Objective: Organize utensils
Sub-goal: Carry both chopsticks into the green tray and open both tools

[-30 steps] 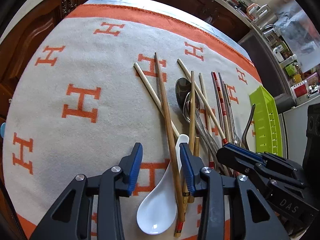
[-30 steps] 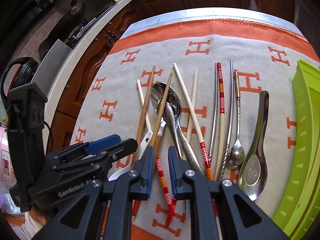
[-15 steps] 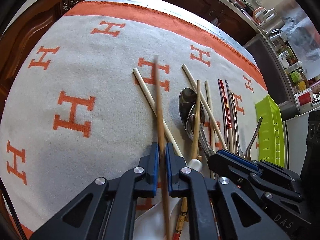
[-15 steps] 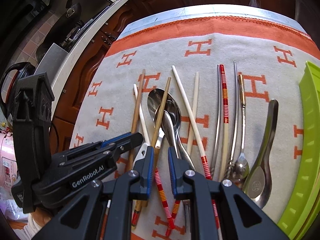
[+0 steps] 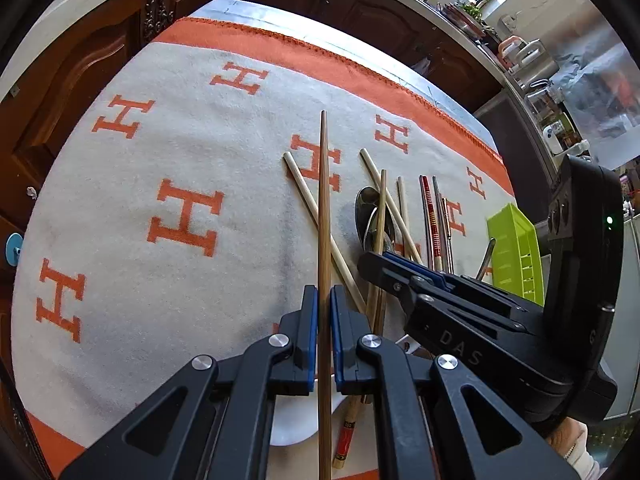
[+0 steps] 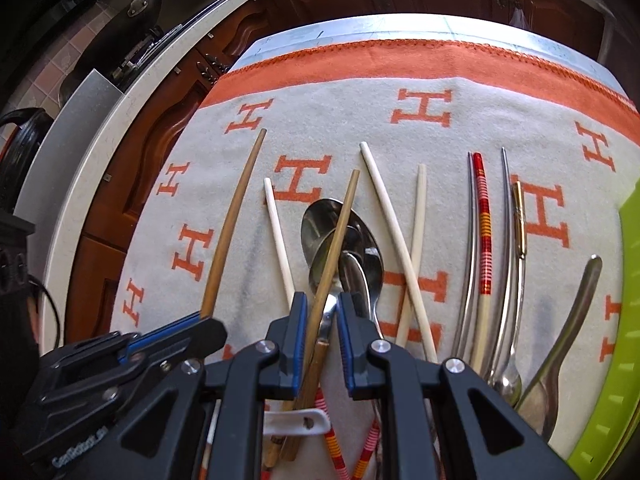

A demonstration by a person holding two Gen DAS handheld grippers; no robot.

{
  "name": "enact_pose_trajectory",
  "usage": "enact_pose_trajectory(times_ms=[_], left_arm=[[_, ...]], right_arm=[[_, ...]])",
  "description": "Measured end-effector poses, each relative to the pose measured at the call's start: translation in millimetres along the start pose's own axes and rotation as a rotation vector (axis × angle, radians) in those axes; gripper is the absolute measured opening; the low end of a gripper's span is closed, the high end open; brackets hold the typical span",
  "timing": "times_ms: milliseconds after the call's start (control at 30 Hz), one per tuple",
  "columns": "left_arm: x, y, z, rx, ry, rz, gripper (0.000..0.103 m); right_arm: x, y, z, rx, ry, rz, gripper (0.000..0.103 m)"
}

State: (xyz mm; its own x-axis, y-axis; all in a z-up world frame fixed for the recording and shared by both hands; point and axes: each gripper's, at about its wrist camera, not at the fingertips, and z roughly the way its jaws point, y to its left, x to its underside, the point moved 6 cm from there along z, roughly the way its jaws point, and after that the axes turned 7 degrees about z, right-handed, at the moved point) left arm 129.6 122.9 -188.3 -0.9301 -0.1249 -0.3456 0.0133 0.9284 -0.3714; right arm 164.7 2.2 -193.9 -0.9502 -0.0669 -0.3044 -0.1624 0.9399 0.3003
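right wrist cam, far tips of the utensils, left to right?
Brown chopstick → white chopstick → second brown chopstick → two white chopsticks → red-banded chopstick → gold-tipped metal utensil → metal spoon handle → green tray.

Readable marks, as I see them from here:

- Cloth (image 5: 168,280) over the worktop: large orange "H" letters repeated across the pale field, in both views.
- Right tongs (image 5: 400,268), seen from the left camera: "DAS" in raised letters on the black body.
- Left tongs (image 6: 200,326), seen from the right camera: pale lettering along the lower body, too blurred for me to read.
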Motion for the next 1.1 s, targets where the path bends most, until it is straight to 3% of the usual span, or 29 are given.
enact_pose_trajectory(times_ms=[333,600,900,1100], left_arm=[[8,-5,-19,0.008,-0.014,0.025,0.004],[12,-25,-38,0.024,-0.033,0.059,0.004],[21,-79,-51,0.055,-0.027,0.154,0.004],[30,-137,-57,0.082,-0.022,0.263,0.004]], right_arm=[[-5,-4,-21,-0.059,-0.064,0.014,0.006],[-7,-27,-66,-0.108,-0.124,0.082,0.006],[7,-54,-131,-0.215,-0.193,0.156,0.006],[26,-77,-180,-0.234,-0.243,0.184,0.006]])
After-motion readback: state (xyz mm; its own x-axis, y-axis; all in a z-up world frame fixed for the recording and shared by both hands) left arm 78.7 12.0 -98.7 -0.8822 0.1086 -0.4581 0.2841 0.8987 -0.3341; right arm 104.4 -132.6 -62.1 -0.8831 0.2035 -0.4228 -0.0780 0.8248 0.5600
